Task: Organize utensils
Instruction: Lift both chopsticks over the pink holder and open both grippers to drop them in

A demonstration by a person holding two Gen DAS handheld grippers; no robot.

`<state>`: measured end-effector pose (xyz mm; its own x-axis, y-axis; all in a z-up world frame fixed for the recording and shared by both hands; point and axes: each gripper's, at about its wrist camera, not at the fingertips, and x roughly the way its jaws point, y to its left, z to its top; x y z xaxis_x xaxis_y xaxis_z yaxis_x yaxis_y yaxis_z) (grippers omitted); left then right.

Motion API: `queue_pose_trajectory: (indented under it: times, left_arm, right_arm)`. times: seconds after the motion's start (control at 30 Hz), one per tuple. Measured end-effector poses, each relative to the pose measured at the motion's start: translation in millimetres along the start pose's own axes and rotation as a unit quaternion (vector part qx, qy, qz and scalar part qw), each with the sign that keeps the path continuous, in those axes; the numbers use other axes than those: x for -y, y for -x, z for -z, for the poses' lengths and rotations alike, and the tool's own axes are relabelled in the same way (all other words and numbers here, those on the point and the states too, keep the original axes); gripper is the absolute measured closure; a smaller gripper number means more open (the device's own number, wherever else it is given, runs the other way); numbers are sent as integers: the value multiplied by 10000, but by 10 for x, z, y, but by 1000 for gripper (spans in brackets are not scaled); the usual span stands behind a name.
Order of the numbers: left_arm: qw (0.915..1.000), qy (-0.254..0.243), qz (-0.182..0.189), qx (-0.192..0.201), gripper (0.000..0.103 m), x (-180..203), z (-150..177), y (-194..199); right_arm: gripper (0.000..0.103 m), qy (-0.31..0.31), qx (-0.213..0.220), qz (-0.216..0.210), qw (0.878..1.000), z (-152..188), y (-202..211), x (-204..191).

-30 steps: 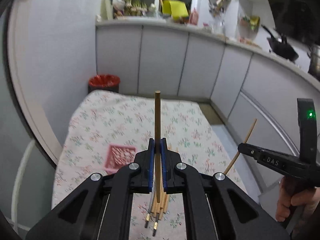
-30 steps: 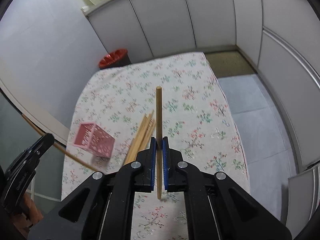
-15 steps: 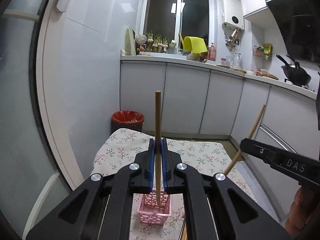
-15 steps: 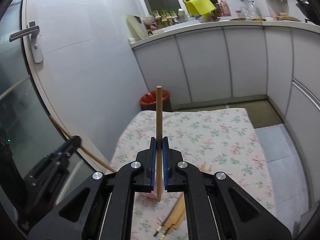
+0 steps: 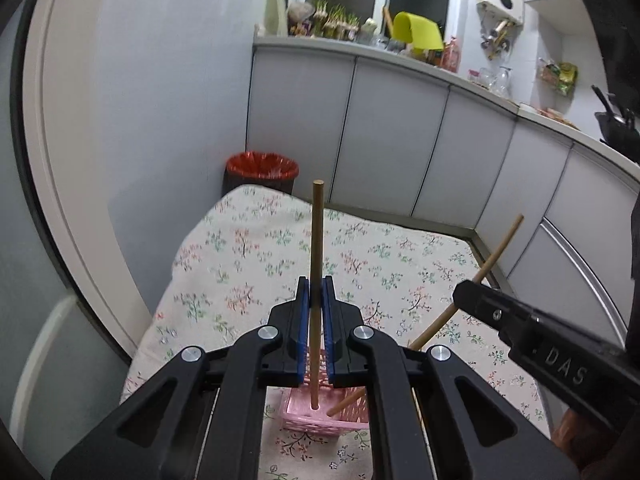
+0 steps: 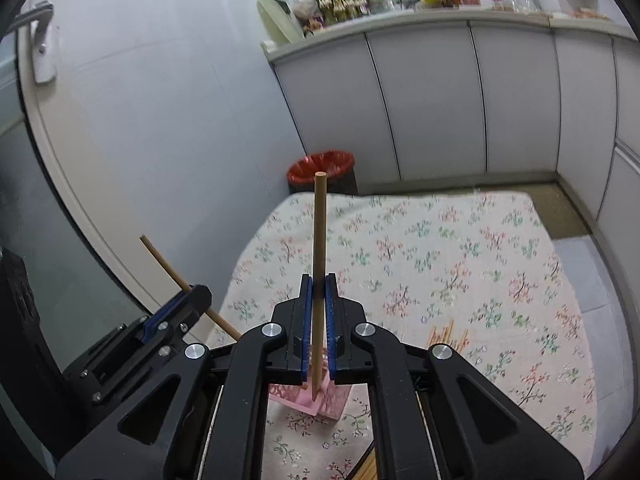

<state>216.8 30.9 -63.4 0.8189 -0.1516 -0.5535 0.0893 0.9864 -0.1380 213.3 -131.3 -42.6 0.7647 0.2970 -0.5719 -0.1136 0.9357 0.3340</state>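
A floral tablecloth [image 5: 256,264] is covering the table, which is sitting in the corner of a small kitchen, with grey cabinet doors [image 5: 392,136] running along the far side and around to the right. A red-lined waste bin [image 5: 262,170] is standing on the floor just beyond the table's far edge. On the counter above the cabinets, sprouting bulbs [image 5: 334,20] and a yellow sheet [image 5: 416,32] are crowding the window sill, and a white door handle [image 6: 42,52] is showing on the left wall in the right wrist view.

A pink basket [image 5: 316,416] is sitting on the cloth close under both grippers. The left gripper [image 5: 316,292] is clenching a wooden chopstick [image 5: 316,264] upright, its lower end hanging over the basket's opening. The right gripper [image 6: 319,288] is likewise clamping a second chopstick [image 6: 319,240], and its lower tip is hanging at the basket's rim [image 6: 308,398]; whether either tip is touching the basket I cannot tell. Loose chopsticks [image 6: 446,336] are lying on the cloth just to the right of the basket, partly hidden behind the right gripper's body.
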Motion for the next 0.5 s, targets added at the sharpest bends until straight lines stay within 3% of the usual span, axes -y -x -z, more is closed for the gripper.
queue_pose_trajectory:
  times: [0.23, 0.3, 0.33, 0.37, 0.4, 0.5]
  left_arm:
    - [9996, 251, -53, -114, 95, -81, 18, -167]
    - [9993, 357, -29, -112, 84, -105, -5, -152]
    - [9991, 411, -44, -55, 67, -109, -16, -104]
    - [9990, 443, -32, -5, 57, -114, -26, -68]
    - [9989, 468, -7, 21, 55, -119, -46, -35]
    - [9989, 449, 9, -100, 52, -110, -83, 37]
  right_arm:
    - [94, -229, -338, -74, 9991, 80, -284, 129]
    - [89, -304, -300, -89, 9990, 68, -284, 175]
    - [80, -350, -277, -119, 9989, 63, -271, 191]
    - [76, -417, -223, -161, 9987, 46, -237, 217]
    - [69, -451, -171, -201, 9986, 31, -197, 226]
    - [66, -399, -84, -195, 9990, -28, -70, 231]
